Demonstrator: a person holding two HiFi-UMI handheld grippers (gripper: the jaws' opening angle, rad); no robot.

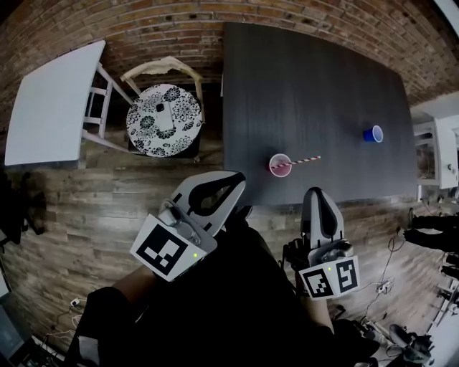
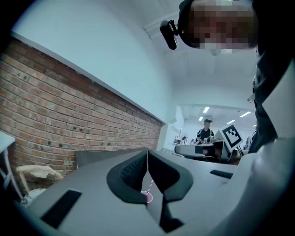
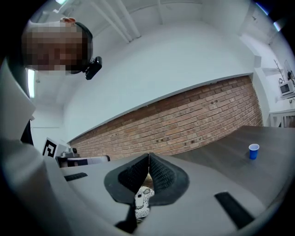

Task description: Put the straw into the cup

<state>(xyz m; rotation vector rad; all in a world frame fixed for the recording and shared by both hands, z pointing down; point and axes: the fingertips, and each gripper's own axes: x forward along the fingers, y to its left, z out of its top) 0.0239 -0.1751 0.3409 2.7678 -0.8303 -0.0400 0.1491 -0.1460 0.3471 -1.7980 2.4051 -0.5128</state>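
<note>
1. A dark table (image 1: 315,86) is standing on a wood-plank floor (image 1: 86,208) against a brick wall (image 1: 179,21). The pink cup (image 1: 280,165) is sitting near the table's front edge.
2. The striped straw (image 1: 305,160) is resting in the pink cup, leaning out over its rim toward the right.
3. The left gripper (image 1: 235,177) is hovering off the table, just near-left of the pink cup. Its jaws are pressing together with nothing between them.
4. The right gripper (image 1: 320,192) is hanging near-right of the pink cup, with its jaws likewise meeting and empty.
5. A blue cup (image 1: 373,134) is standing well to the right of the pink cup. A round patterned seat (image 1: 163,120) and a white table (image 1: 50,100) are sitting far to the pink cup's left.
</note>
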